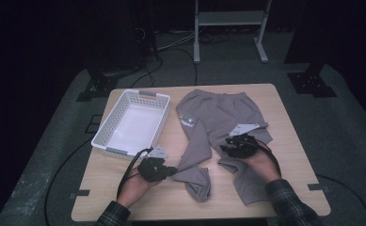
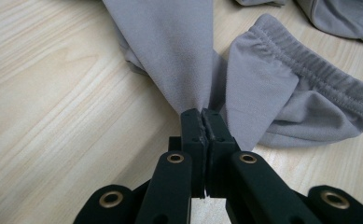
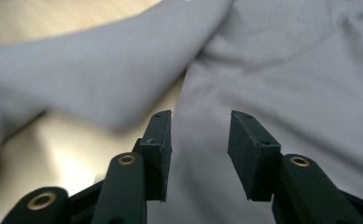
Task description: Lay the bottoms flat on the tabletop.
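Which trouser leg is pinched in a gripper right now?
The leg nearer the basket: the left gripper is shut on its cloth. The other leg only lies under the right gripper, whose jaws stand apart.

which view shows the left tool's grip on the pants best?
Left gripper view: the left tool is shut on the grey pants. High view shows it at a pant leg, grip hidden. Right gripper view shows just pants fabric.
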Demonstrator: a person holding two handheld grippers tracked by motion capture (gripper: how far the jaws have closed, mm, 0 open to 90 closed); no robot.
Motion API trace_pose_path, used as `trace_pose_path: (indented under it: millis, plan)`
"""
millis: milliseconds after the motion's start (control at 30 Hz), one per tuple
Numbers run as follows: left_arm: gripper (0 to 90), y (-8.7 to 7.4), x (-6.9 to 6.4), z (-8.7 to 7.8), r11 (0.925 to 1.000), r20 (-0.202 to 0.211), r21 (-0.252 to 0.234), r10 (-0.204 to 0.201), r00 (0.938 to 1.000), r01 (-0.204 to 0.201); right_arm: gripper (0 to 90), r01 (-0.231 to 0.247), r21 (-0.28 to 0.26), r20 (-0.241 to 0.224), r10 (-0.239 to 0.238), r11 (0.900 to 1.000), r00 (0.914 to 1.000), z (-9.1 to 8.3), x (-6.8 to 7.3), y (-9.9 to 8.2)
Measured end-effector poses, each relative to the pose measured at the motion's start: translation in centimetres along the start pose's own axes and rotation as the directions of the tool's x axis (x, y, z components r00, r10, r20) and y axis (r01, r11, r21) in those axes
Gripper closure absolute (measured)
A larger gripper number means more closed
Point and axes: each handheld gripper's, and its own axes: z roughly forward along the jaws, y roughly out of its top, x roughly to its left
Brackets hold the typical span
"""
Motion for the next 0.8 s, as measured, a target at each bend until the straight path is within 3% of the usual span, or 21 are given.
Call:
trace_pose_path:
  millis: [33, 67, 100, 367, 467, 567, 633, 800]
  plan:
    - [89.0, 0.0, 0.0, 0.0, 1.0, 0.002, -0.001, -0.001, 1.0, 0.001, 58.3, -0.009, 0.003, 0.004, 0.009, 1.0, 0.9999, 1.6, -0.3, 1.1]
    - [89.0, 0.0, 0.0, 0.0, 1.0, 0.002, -0.001, -0.001, 1.0, 0.001, 58.3, -0.009, 0.003, 0.004, 0.009, 1.0, 0.9999, 1.6, -0.3, 1.1]
    - [89.0, -0.1, 0.1, -0.1, 1.0, 0.003, -0.005, -0.001, 1.0, 0.001, 58.3, -0.032, 0.005, 0.002, 0.032, 0.9995, 0.9995, 2.9, -0.8, 1.7]
    - [89.0, -0.3, 0.3, -0.3, 1.0, -0.004, -0.005, -0.004, 1.0, 0.004, 57.8, -0.051, 0.019, -0.043, 0.052, 0.9985, 0.9977, 6.3, -1.4, 2.9]
    - [89.0, -0.4, 0.2, -0.4, 0.9999, -0.006, -0.006, -0.01, 0.9999, 0.01, 63.7, -0.021, 0.062, -0.047, 0.024, 0.9978, 0.9986, 7.0, -1.0, 2.7]
    - [89.0, -0.4, 0.2, -0.3, 0.9999, -0.007, -0.004, -0.015, 0.9999, 0.015, 80.8, -0.007, 0.068, -0.031, 0.01, 0.9976, 0.9995, 6.9, -1.0, 2.6]
    - [89.0, -0.4, 0.2, -0.3, 0.9999, -0.007, -0.005, -0.016, 0.9998, 0.016, 85.8, 0.007, 0.07, -0.017, -0.006, 0.9975, 0.9998, 6.8, -1.3, 2.4]
    - [89.0, -0.4, 0.2, -0.5, 0.9997, -0.004, -0.016, -0.018, 0.9998, 0.018, 87.6, -0.017, 0.086, 0.031, 0.015, 0.9961, 0.9994, 6.0, -2.3, 2.0]
